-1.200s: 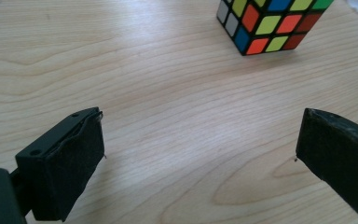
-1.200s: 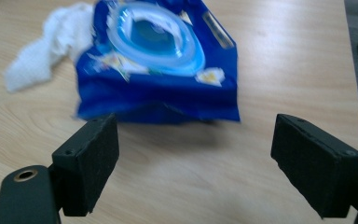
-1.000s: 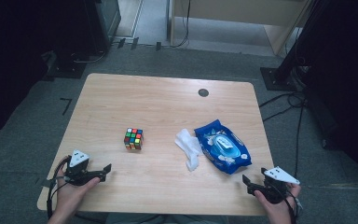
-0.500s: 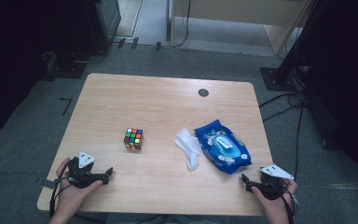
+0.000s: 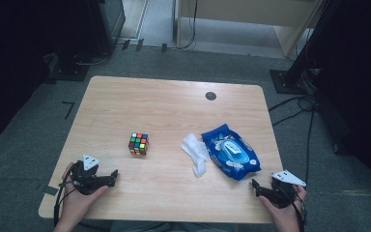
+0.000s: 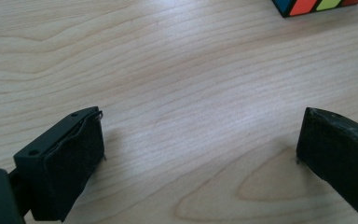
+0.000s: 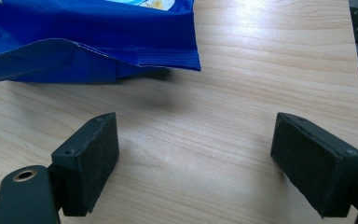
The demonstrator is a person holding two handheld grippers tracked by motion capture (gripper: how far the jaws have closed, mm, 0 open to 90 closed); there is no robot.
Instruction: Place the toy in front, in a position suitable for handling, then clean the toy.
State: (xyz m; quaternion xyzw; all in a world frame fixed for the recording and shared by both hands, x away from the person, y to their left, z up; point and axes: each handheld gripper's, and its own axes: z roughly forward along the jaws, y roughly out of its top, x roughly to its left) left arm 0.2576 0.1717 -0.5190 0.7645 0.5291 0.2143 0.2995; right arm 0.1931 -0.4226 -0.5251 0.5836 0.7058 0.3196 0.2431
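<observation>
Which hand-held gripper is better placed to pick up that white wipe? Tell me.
Probably the right. The right hand-held gripper sits open beside the blue wipes pack, with the white wipe just past it. The left hand-held gripper lies nearer the cube.

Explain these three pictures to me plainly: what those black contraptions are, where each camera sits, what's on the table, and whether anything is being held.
A person sits at a light wooden table, holding a black hand-held gripper in each hand: the left gripper and the right gripper. One camera looks down from above; the other two ride on the grippers, looking along their black padded fingers. On the table lie a multicoloured puzzle cube, a crumpled white wipe and a blue plastic wipes pack. Both grippers are open, near the table's front edge, holding nothing.
</observation>
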